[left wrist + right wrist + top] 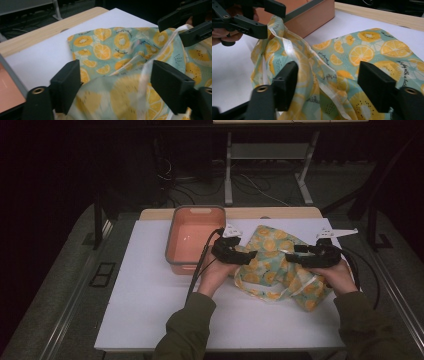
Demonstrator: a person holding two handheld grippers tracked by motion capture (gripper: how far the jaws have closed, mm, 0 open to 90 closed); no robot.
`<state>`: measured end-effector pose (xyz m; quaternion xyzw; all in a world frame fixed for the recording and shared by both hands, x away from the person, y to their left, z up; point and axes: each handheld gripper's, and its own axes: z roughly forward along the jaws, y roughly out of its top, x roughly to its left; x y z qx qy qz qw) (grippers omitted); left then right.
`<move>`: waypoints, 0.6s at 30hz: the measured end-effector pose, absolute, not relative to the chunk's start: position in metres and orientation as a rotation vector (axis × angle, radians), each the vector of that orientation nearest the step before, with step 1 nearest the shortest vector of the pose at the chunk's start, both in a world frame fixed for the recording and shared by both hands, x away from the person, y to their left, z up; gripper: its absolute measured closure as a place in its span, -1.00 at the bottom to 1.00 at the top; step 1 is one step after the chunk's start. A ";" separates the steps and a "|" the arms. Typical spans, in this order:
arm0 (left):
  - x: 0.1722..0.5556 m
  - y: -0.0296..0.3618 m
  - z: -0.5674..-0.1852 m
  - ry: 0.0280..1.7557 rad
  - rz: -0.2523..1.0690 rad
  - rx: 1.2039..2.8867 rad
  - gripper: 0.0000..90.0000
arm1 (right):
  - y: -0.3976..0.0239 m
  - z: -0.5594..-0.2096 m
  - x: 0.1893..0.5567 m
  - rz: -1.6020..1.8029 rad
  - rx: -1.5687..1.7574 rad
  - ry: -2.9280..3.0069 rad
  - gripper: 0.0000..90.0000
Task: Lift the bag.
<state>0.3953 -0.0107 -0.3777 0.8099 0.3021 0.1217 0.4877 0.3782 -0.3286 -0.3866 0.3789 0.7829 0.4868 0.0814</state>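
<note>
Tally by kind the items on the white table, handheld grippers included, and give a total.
Fruit-print cloth: 1
Orange bin: 1
Grippers: 2, left gripper and right gripper, both open
Total: 4

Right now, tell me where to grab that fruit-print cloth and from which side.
Take the fruit-print cloth by the pale hem band, the raised ridge between the claws. It stands off the white table, so jaws can close across it. Come from the person's side, likely easiest for the right claw.
</note>
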 end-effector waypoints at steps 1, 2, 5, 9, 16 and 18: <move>0.395 -0.010 -0.377 0.729 0.292 1.971 -0.59 | -0.329 -0.386 0.377 1.462 1.125 2.343 -0.33; 0.395 -0.010 -0.377 0.722 0.287 1.973 -0.61 | -0.330 -0.384 0.376 1.468 1.117 2.345 -0.36; 0.392 -0.007 -0.375 0.705 0.276 1.962 -0.67 | -0.330 -0.379 0.370 1.500 1.087 2.359 -0.44; 0.387 0.000 -0.369 0.676 0.263 1.951 -0.72 | -0.330 -0.371 0.362 1.520 1.044 2.358 -0.49; 0.370 0.025 -0.361 0.647 0.255 1.944 -0.80 | -0.326 -0.359 0.345 1.526 0.973 2.353 -0.52; 0.363 0.035 -0.359 0.637 0.263 1.949 -0.82 | -0.326 -0.356 0.338 1.538 0.958 2.357 -0.54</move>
